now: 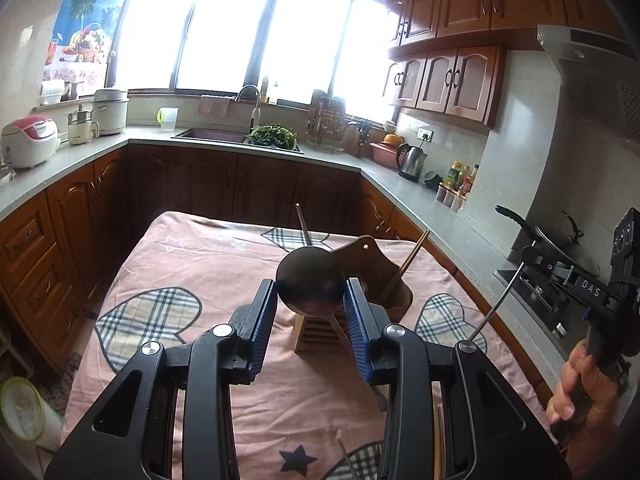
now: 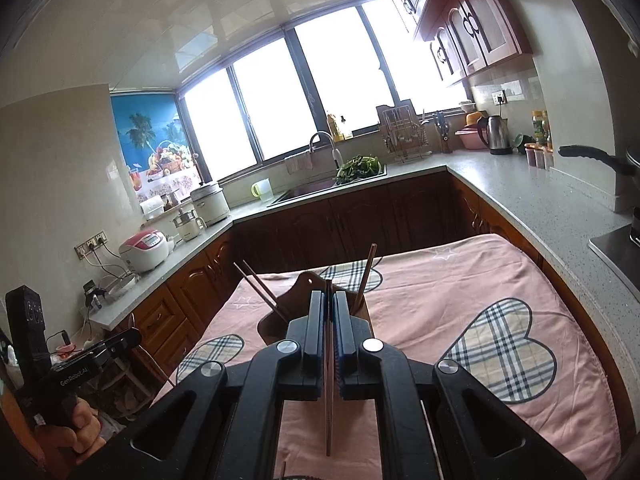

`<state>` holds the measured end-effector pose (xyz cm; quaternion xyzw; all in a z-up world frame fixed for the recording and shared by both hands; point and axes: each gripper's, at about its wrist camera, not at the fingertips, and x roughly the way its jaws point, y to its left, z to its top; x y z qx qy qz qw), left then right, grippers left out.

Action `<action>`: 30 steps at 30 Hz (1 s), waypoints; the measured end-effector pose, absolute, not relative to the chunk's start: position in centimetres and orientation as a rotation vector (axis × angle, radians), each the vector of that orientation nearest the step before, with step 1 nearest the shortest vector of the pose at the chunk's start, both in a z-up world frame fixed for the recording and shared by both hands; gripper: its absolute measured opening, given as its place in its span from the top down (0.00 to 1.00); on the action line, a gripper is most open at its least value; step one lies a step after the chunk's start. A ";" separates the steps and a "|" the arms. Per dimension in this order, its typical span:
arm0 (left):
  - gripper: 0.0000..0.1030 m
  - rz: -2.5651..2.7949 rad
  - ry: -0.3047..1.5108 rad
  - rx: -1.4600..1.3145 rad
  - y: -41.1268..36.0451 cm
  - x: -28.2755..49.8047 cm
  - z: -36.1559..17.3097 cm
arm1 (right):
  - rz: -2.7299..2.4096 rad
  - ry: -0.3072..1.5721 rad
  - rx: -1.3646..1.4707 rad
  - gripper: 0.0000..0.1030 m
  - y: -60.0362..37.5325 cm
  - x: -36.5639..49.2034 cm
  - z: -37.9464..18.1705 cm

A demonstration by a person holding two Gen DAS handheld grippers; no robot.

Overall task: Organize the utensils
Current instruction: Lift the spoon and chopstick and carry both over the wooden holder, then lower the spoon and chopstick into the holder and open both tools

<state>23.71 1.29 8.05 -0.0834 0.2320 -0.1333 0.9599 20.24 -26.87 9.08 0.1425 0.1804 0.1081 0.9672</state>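
Observation:
My left gripper [image 1: 311, 294] is shut on the dark bowl of a metal ladle [image 1: 310, 284], its handle running down below the jaws. It hangs just above a wooden utensil holder [image 1: 360, 276] on the pink cloth, with chopsticks [image 1: 408, 262] leaning in it. My right gripper [image 2: 328, 304] is shut on a brown chopstick [image 2: 329, 380], held upright over the same holder [image 2: 296, 296], where more chopsticks [image 2: 260, 284] stand. The right gripper also shows at the right edge of the left wrist view [image 1: 552, 272].
The table carries a pink cloth [image 1: 192, 264] with plaid hearts. More chopsticks [image 1: 440, 448] lie near its front edge. Counters ring the room, with a kettle [image 1: 412, 160], sink [image 1: 212, 134], rice cooker [image 1: 30, 140] and a stove with a pan [image 1: 560, 236] at right.

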 end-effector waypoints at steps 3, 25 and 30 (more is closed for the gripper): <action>0.68 -0.261 0.453 -0.170 1.2 25.3 8.8 | 0.216 0.343 0.297 0.96 -27.2 21.7 10.0; 0.68 -0.128 0.401 -0.158 -1.4 37.6 7.8 | 0.165 0.251 0.306 0.96 -27.5 31.4 10.6; 0.68 -0.132 0.450 -0.138 -2.7 38.9 4.8 | 0.155 0.308 0.313 0.96 -27.3 32.8 7.3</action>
